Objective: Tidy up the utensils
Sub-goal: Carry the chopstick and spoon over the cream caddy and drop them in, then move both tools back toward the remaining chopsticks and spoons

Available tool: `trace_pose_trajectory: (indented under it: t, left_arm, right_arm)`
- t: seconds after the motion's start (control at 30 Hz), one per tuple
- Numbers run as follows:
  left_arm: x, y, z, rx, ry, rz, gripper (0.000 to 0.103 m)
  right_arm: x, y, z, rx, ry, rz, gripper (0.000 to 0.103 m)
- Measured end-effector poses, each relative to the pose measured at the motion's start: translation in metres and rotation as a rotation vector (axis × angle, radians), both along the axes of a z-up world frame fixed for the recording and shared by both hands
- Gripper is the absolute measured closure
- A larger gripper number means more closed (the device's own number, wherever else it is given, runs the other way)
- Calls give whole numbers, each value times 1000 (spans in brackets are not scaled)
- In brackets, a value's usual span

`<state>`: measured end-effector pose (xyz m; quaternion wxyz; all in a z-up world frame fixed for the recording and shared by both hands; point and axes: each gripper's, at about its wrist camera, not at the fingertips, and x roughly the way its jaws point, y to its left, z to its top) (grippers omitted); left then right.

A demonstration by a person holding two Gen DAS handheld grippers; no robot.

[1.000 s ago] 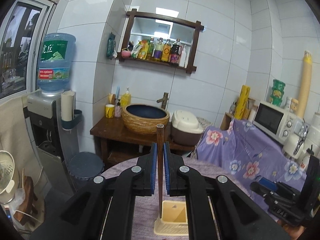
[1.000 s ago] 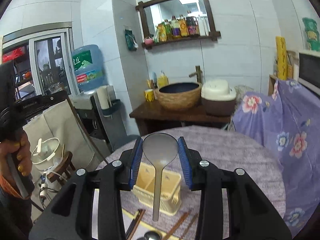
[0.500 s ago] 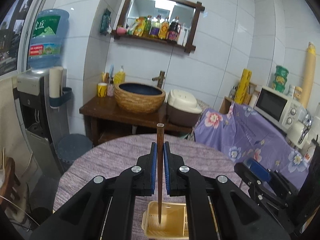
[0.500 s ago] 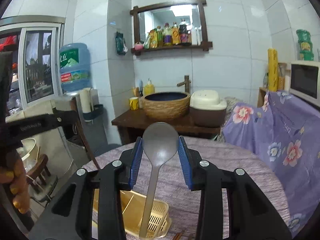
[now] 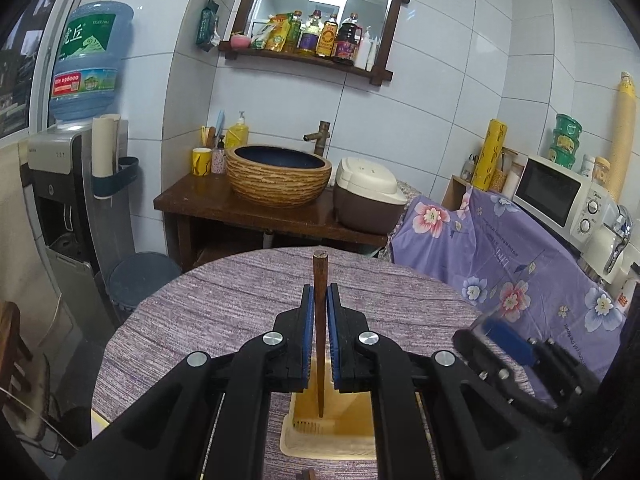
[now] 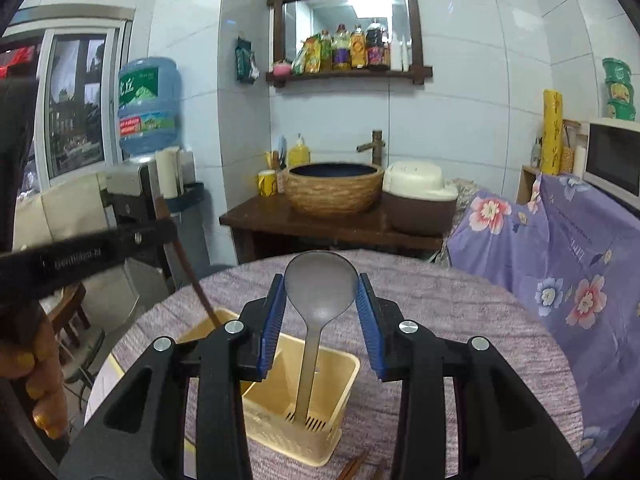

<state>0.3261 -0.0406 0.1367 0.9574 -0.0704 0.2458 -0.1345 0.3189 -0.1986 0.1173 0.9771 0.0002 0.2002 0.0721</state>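
The lower part of the yellow utensil caddy (image 5: pixel 340 428) is cut off in the left wrist view by the black arms of the left tongs (image 5: pixel 319 336), and only its near compartment floor shows there. From the right wrist view the caddy's (image 6: pixel 304 412) left compartment is mostly hidden behind the right tongs (image 6: pixel 321 320). A few more brown sticks at the bottom edge on the purple tabletop (image 6: pixel 460 320) are cropped and hard to make out.

The left tongs are pressed together on a dark brown chopstick (image 5: pixel 319 320) — it stands nearly upright, blunt end up, thin tip down inside the caddy, close to its floor; whether it touches I cannot tell. In the right wrist view the same chopstick (image 6: pixel 192 276) leans slightly, its tip behind the caddy's rim.

The right tongs pinch a grey spoon (image 6: pixel 320 292) by the sides of its bowl. Its long axis runs vertical — bowl up, handle down into the right compartment, the handle end near the slotted floor.

A hand (image 6: pixel 40 376) grips the left tool at the frame's left edge, partly cropped.
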Motion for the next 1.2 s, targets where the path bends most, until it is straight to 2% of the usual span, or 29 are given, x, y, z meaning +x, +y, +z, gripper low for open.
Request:
trace_pose_trajectory:
  t: [0.2,0.3,0.63,0.73,0.77,0.8,0.83,0.87,0.9,0.97,1.03,1.07,1.2]
  left_arm:
    - [1,4,-19,10,35,1,95]
    - [2,4,-26,10,57,-6,98]
    - [0,-1,-44,38,90,-32,99]
    - [-5,4,-44,23,88,-35,98]
    - [-8,5,-44,21,85,-37,96]
    - [-11,7,-44,18,81,-37,88]
    - [-14,8,-43,13,77,-36,71]
    - [-20,12,-43,5,63,-29,61]
    - [-27,15,-43,-3,46,-21,44]
    - [-42,22,-43,-3,20,-5,37]
    - [-55,28,-48,10,14,12,22]
    - [-62,31,-52,20,17,21,18]
    - [-85,41,-76,66,69,39,15]
  right_arm:
    - [-2,4,-33,-2,79,29,66]
    - [-5,3,-43,-10,94,25,66]
    - [-10,8,-51,-36,100,41,66]
    - [-14,8,-49,-32,91,43,51]
    - [-18,8,-48,-28,86,36,38]
    - [-22,7,-47,-19,76,34,35]
    - [-25,6,-45,-13,72,31,35]
    - [-29,4,-45,-8,72,28,34]
    - [-33,2,-45,1,74,25,31]
    - [-43,-3,-45,7,80,10,29]
    - [-55,-8,-49,-3,96,-7,28]
    - [-60,-10,-52,-11,102,-16,27]
    - [-92,-23,-72,-54,147,-88,19]
